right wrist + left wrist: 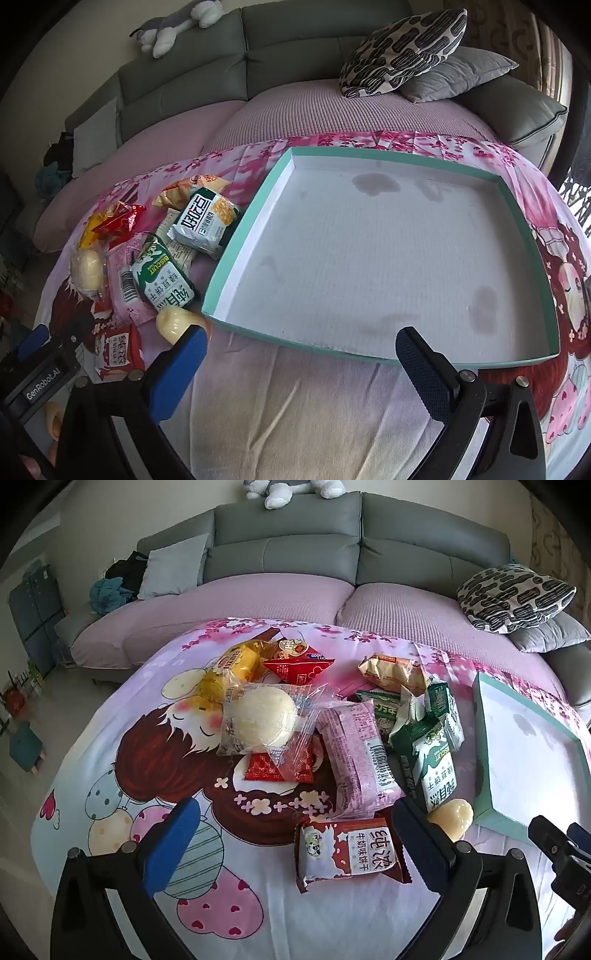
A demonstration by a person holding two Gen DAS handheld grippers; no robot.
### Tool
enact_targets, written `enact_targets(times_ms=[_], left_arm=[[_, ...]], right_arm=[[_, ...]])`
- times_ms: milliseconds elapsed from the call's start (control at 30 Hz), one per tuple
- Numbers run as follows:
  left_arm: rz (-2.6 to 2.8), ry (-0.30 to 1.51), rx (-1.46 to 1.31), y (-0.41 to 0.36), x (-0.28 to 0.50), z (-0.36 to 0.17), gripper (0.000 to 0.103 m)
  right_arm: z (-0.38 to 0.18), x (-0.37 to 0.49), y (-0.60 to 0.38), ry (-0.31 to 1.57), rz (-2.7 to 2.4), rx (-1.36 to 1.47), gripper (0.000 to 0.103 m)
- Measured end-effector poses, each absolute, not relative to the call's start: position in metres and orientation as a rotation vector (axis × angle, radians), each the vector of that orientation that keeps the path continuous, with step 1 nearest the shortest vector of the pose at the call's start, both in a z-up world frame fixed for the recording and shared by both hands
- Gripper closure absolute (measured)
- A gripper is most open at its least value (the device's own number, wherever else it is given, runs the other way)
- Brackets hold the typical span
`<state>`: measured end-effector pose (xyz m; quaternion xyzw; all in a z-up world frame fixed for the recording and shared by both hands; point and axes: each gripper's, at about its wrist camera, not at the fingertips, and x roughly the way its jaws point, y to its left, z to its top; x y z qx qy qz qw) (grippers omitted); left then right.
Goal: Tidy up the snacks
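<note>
Lying in a loose heap on the pink cartoon-print cloth (110, 746) are the wrapped snacks, all outside the shallow teal-rimmed cardboard tray with a white floor (255, 206), which sits at about three o'clock from the pile in the left wrist view. At the heap's centre is a round pale bun in clear crinkled plastic (264, 720), resting partly on a flat red patterned packet (280, 768). At eleven o'clock from the bun lies a yellow glossy pouch (232, 664); at one o'clock, a red foil packet (295, 662). A long pink wrapper with a barcode (356, 753) lies just beside the bun at four o'clock, touching a green-and-white biscuit pack (434, 764). A tan crumpled bag (391, 670) sits at the far side. Nearest the camera lies a brown-and-white milk biscuit packet (347, 851), and a small cream-coloured jelly cup (452, 818) rests against the tray's near corner.

The left gripper (295, 840) hangs tilted downward over the near edge of the pile, fingers spread wide, nothing between them. The right gripper (301, 363) hovers over the tray's near rim, fingers likewise spread wide and empty. The tray holds no snacks; faint dark stains mark its floor.
</note>
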<state>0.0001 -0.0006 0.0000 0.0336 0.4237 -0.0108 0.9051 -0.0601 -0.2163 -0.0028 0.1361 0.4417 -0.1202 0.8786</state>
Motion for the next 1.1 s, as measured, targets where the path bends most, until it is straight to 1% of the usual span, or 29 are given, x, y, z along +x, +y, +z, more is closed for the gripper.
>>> enact_targets(times_ms=[267,400,767,1100], left_arm=[[-0.03,0.876,0.085,-0.011,-0.002,-0.004,0.0],[-0.02,0.89,0.083,-0.003,-0.002,-0.009,0.0],[-0.022,0.918,0.097,-0.004,-0.004,-0.005,0.0],[-0.022,0.912,0.078,0.003,-0.011,0.007,0.0]], right_arm=[[-0.005,-0.061,-0.217,0.927,-0.248,0.291,0.0],[-0.002,-0.063,-0.218,0.924,-0.24,0.29,0.0],[0.003,-0.069,-0.213,0.915,-0.228,0.264,0.0],[0.02,-0.077,-0.206,0.891,-0.227,0.239,0.0]])
